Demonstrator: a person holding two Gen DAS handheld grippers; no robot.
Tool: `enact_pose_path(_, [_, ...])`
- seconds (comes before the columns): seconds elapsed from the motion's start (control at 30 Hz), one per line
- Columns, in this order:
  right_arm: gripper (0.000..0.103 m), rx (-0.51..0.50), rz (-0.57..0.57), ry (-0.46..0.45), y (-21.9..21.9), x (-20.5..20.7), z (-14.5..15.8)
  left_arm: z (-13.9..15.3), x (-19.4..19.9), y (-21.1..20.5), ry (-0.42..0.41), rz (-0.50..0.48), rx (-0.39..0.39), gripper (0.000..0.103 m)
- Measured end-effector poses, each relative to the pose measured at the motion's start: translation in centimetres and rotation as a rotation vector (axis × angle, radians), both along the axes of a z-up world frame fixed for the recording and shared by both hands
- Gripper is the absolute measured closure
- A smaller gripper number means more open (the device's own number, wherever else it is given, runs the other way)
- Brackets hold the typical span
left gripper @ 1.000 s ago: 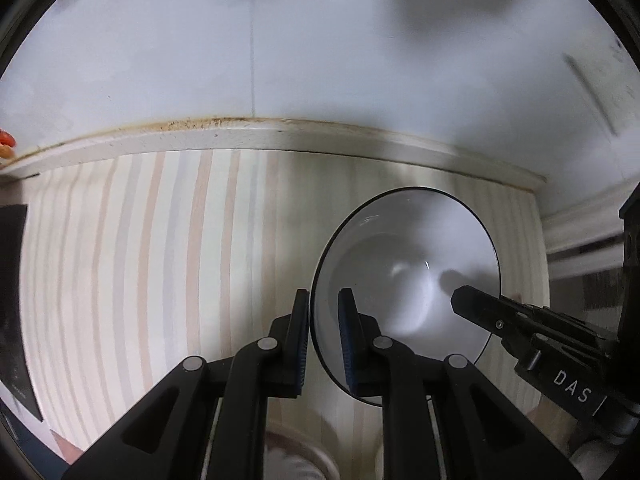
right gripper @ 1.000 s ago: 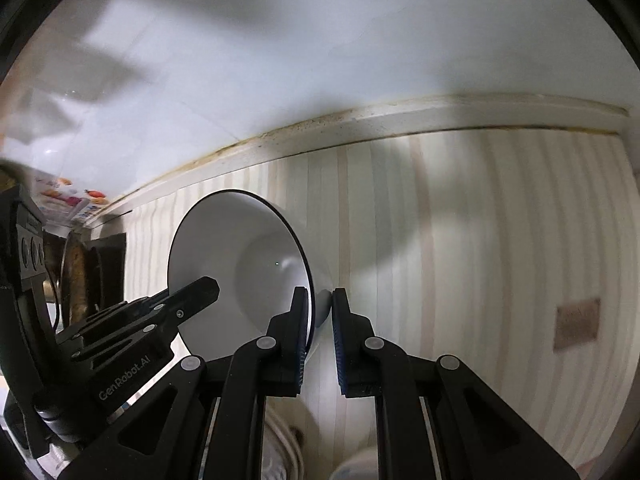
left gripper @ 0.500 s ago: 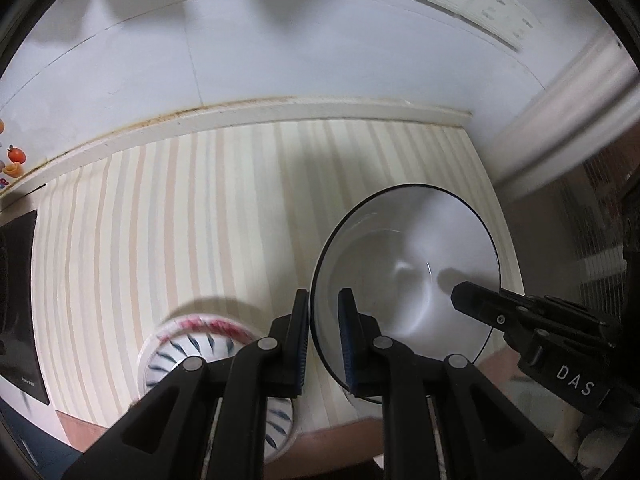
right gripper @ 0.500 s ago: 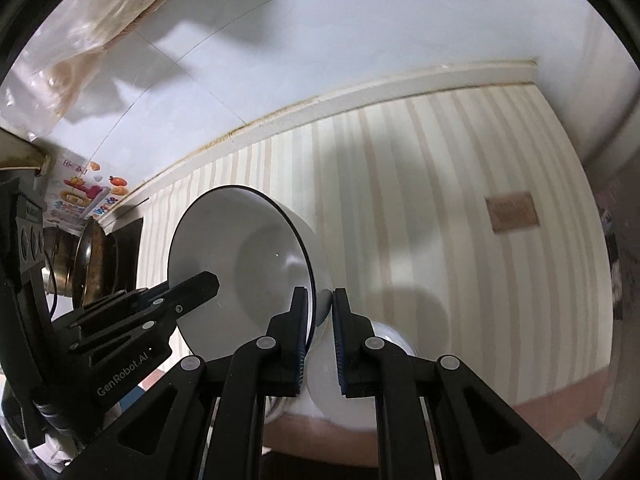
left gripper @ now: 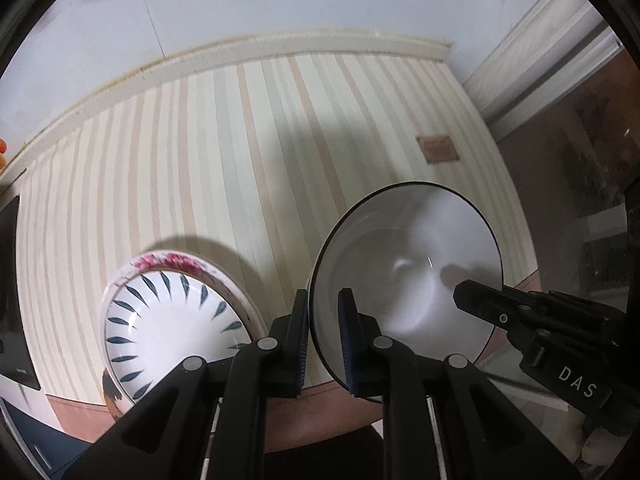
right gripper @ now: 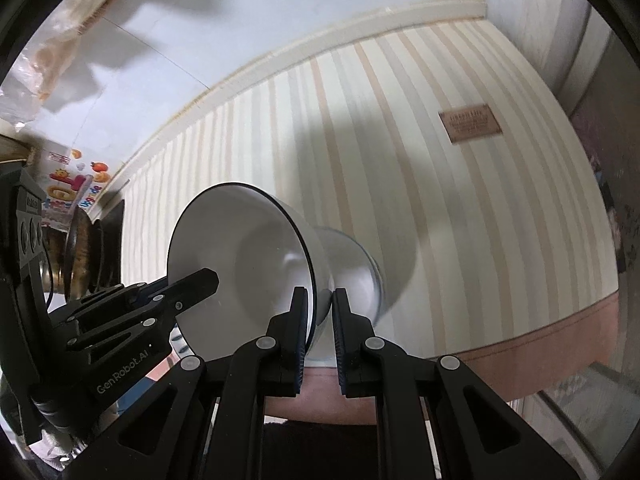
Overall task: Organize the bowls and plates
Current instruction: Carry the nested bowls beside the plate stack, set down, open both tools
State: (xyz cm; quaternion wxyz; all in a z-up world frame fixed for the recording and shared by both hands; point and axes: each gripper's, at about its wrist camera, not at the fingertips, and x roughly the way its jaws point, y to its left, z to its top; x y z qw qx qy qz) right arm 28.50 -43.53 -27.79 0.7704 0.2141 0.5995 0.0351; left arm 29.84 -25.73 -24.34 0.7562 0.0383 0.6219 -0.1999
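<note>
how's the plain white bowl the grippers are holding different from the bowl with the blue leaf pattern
The plain white bowl has a blank inside and a thin dark rim; the leaf-pattern bowl has blue leaf marks ringing its inside. The plain white bowl is pinched at its rim by the left gripper and right gripper, tilted on edge; the leaf-pattern bowl is ungripped, nested in a red-patterned dish on the striped tablecloth. Both are round with white interiors.

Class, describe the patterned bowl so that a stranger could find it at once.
Start at the striped tabletop and go to its near edge. The patterned bowl sits there, left of the plain white bowl held by both hand-held grippers. Only it has dark blue leaf strokes inside.
</note>
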Motion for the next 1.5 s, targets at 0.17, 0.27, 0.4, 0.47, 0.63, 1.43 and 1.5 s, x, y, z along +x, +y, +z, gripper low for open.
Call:
enact_pose_path(0.17, [0.089, -0.003, -0.004, 0.039, -0.3, 0.3, -2.3, -2.1, -0.1, -1.0, 0.027, -0.03, 0.048, 0.091])
enact_pose_path(0.27, [0.089, -0.004, -0.001, 0.062, -0.4, 0.6, -3.4, -3.0, -0.2, -1.3, 0.037, -0.042, 0.07, 0.091])
enact_pose_path(0.4, [0.089, -0.006, 0.003, 0.085, -0.4, 0.8, -4.7, -4.0, -0.2, -1.5, 0.052, -0.052, 0.093, 0.091])
enact_pose_path(0.47, [0.089, -0.006, 0.001, 0.094, -0.5, 0.9, -5.2, -4.4, -0.3, -1.8, 0.05, -0.06, 0.109, 0.091])
enact_pose_path(0.63, [0.09, -0.009, -0.002, 0.103, -0.5, 1.2, -6.1, -5.2, -0.2, -2.1, 0.051, -0.069, 0.127, 0.091])
enact_pose_path(1.43, [0.087, -0.041, -0.033, 0.076, -0.5, 0.8, -5.0, -4.2, -0.7, -1.5, 0.006, -0.082, 0.118, 0.091])
enact_pose_path(1.5, [0.087, -0.049, -0.033, 0.066, -0.3, 0.2, -4.4, -3.2, -1.2, -1.1, -0.013, -0.082, 0.109, 0.09])
